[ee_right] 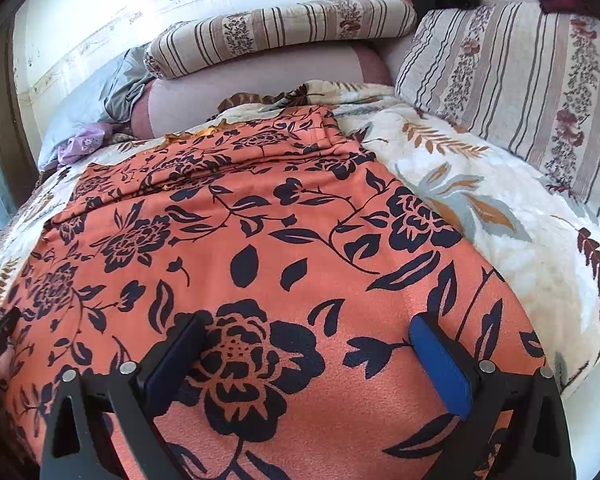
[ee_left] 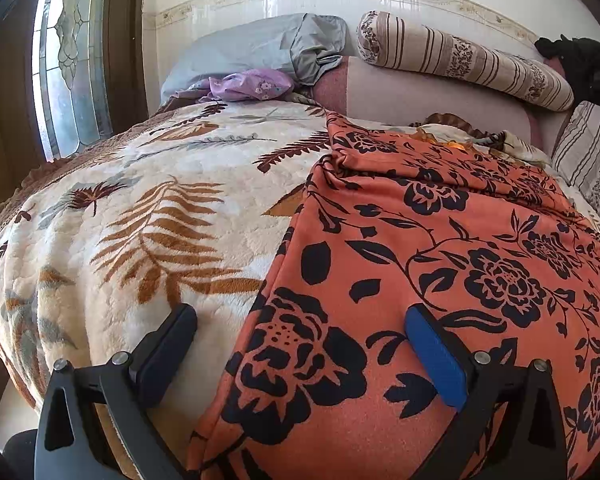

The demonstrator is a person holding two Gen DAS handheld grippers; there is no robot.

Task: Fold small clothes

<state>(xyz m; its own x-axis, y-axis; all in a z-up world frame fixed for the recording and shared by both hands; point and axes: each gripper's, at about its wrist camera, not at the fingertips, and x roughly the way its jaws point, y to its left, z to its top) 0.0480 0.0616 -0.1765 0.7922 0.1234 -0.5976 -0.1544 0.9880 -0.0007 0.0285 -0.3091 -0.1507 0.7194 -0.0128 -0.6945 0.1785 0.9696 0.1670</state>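
Orange knit printed with black roses, the garment [ee_left: 440,264] lies spread over the near right part of a cream leaf-patterned fleece blanket [ee_left: 148,216], its far end rumpled below the striped bolster pillow [ee_left: 460,60]. It looks soft, light and limp, with a slightly fuzzy face that should drag on the fleece rather than slide, so a fold is likely to sag unless it is lifted from two points at once. The near corners, or the left side edge where the cloth meets the blanket, seem the best places to pinch.

Both tongs stand wide apart and hold nothing. The left gripper [ee_left: 300,320] straddles the garment's left edge, one finger over blanket, the blue-padded one over cloth. The right gripper [ee_right: 306,332] sits above a large rose near the hem; whether its fingertips touch the cloth I cannot tell.
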